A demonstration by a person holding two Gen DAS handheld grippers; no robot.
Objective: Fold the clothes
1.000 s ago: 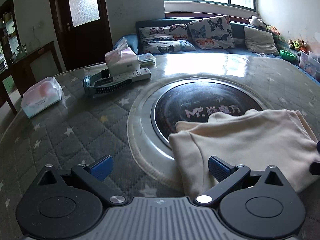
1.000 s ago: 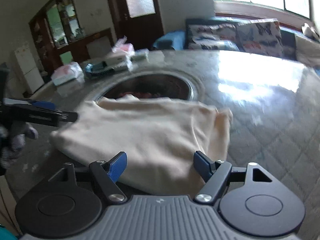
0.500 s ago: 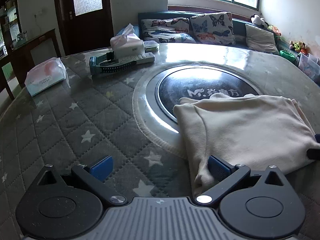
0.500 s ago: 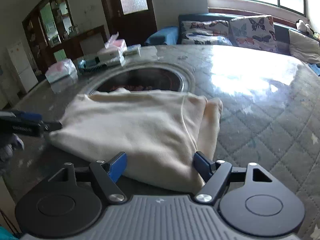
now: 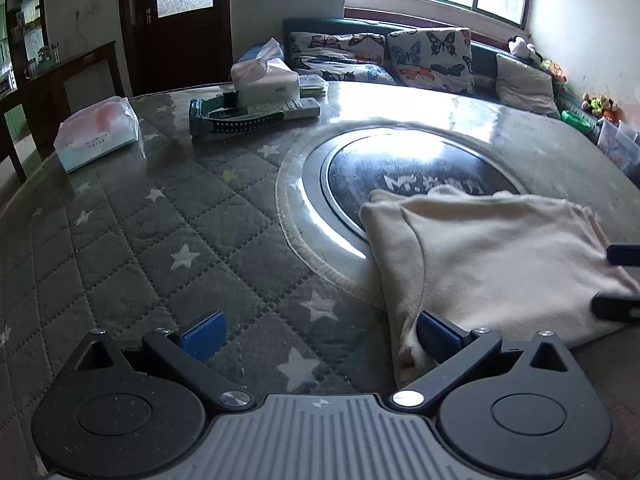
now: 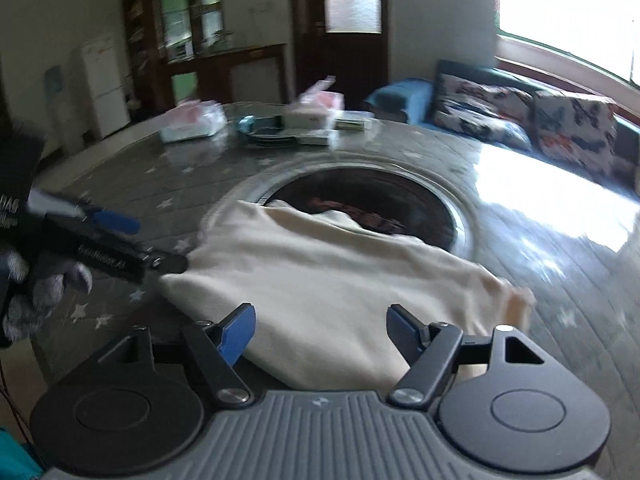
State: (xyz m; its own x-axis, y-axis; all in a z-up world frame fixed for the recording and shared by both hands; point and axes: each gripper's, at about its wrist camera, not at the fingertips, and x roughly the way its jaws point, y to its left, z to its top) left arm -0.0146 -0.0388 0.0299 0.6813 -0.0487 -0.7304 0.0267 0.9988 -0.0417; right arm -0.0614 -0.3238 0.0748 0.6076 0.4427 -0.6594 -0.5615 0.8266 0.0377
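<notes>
A folded cream garment lies on the round table, partly over the dark centre disc. It also shows in the right wrist view. My left gripper is open, just off the garment's near left corner; its right fingertip touches the cloth edge. My right gripper is open at the garment's near edge, with cloth between the blue pads. The left gripper also shows from the right wrist view, and the right gripper's fingers show at the garment's right edge.
The table has a grey quilted star-pattern cover under glass. A tissue pack, a tissue box, a teal-and-black tool and a remote sit at the far left. A sofa with cushions stands behind.
Both grippers stay open. The left wrist view has drawn back slightly from the garment. The right wrist view has swung left and is now motion-blurred; the garment looks a little shifted.
</notes>
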